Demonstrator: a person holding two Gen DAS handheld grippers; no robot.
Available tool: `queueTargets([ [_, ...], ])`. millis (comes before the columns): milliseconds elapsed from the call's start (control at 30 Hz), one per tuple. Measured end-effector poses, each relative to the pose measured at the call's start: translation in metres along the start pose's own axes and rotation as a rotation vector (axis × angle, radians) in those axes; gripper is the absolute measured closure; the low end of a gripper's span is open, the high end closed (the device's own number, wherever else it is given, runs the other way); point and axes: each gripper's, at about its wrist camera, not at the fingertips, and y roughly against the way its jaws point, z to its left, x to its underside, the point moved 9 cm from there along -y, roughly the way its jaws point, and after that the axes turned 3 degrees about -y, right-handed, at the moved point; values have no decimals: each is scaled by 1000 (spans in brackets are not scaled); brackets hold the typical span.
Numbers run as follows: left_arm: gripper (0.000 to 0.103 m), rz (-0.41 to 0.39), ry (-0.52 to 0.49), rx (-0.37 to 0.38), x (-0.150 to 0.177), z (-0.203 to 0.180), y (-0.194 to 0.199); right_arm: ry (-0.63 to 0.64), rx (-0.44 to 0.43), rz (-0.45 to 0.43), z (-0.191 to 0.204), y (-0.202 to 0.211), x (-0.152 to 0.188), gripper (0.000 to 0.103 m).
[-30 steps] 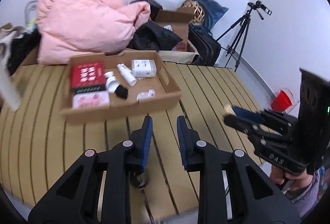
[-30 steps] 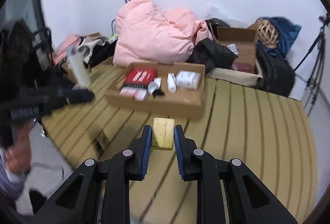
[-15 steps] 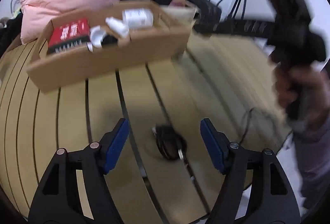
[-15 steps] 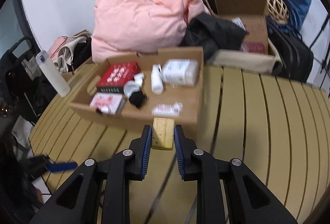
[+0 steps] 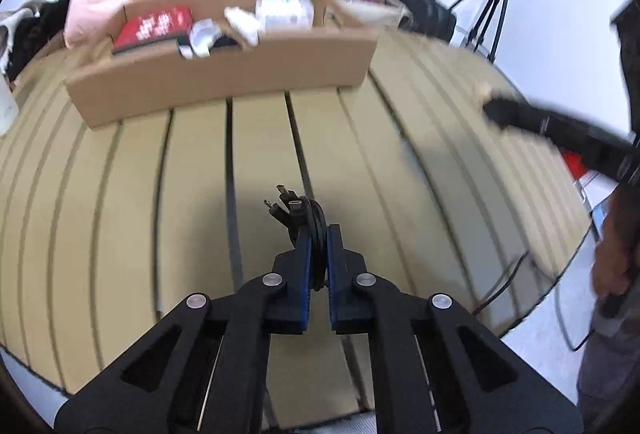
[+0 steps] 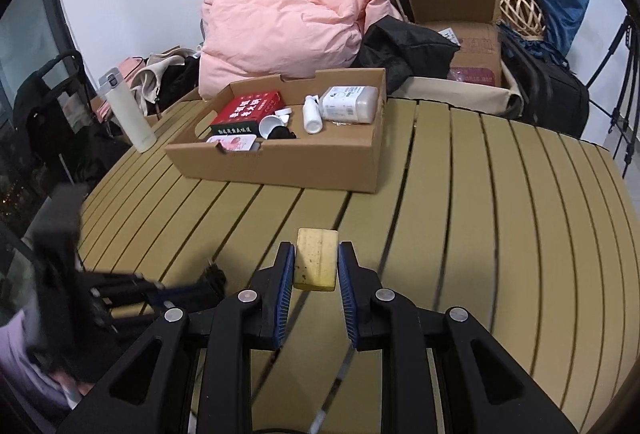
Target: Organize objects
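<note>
My left gripper point(image 5: 318, 234) is shut on a coiled black cable point(image 5: 308, 218) and holds it just above the slatted table point(image 5: 120, 194); its plugs stick out past the fingertips. My right gripper point(image 6: 316, 254) is shut on a yellow sponge block point(image 6: 315, 259) over the table's near side. A cardboard tray point(image 6: 288, 162) stands beyond both, holding a red box point(image 6: 246, 110), a white bottle point(image 6: 350, 103), a small spray bottle point(image 6: 311, 119) and other small items. The tray also shows in the left wrist view point(image 5: 224, 74). The left gripper shows blurred at the lower left of the right wrist view point(image 6: 180, 292).
A white thermos point(image 6: 126, 110) stands on the table's left edge. A pink duvet point(image 6: 280, 34), black clothes, an open cardboard box point(image 6: 460, 30) and bags are piled behind the table. A tripod point(image 5: 496, 2) stands at the far right. The table's front edge is close below both grippers.
My left gripper opened wide over the cable, then closed on it. My right gripper, still holding the sponge, pulled back from the tray.
</note>
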Motion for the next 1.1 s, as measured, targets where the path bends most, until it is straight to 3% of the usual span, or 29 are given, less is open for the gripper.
queueTargets([
  [133, 100, -94, 2, -3, -35, 11, 38, -1, 9, -24, -3, 19, -1, 79],
  [300, 100, -130, 27, 41, -122, 30, 47, 12, -43, -53, 3, 21, -40, 79],
  [433, 100, -49, 118, 70, -176, 49, 0, 15, -75, -36, 6, -20, -95, 79],
  [533, 100, 0, 125, 34, -193, 57, -47, 3, -37, 25, -3, -73, -127, 79],
  [600, 99, 47, 104, 48, -193, 57, -74, -21, -1, 70, -12, -109, -140, 79],
  [633, 94, 66, 85, 43, -192, 57, -84, -38, 5, 82, -16, -121, -143, 78],
  [667, 80, 75, 66, 15, -192, 60, -93, -55, 12, 96, -20, -135, -145, 78],
  [700, 74, 61, 57, -7, -193, 63, -96, -59, 13, 111, -23, -146, -145, 77],
  [767, 49, 1, 48, -44, -199, 72, -94, -75, 21, 118, -29, -158, -148, 72],
  [800, 42, -30, 52, -45, -202, 77, -91, -87, 36, 97, -35, -160, -150, 64],
  [867, 10, -68, 74, -37, -205, 87, -82, -118, 53, 60, -46, -158, -155, 35],
  [900, 4, -87, 94, -30, -207, 92, -74, -135, 50, 49, -51, -156, -157, 12],
  [933, 2, -110, 108, -30, -208, 97, -66, -149, 36, 45, -53, -153, -158, 4],
  [1100, 0, -181, 55, -115, -195, 107, -3, -134, 33, 4, -47, -109, -159, 3],
])
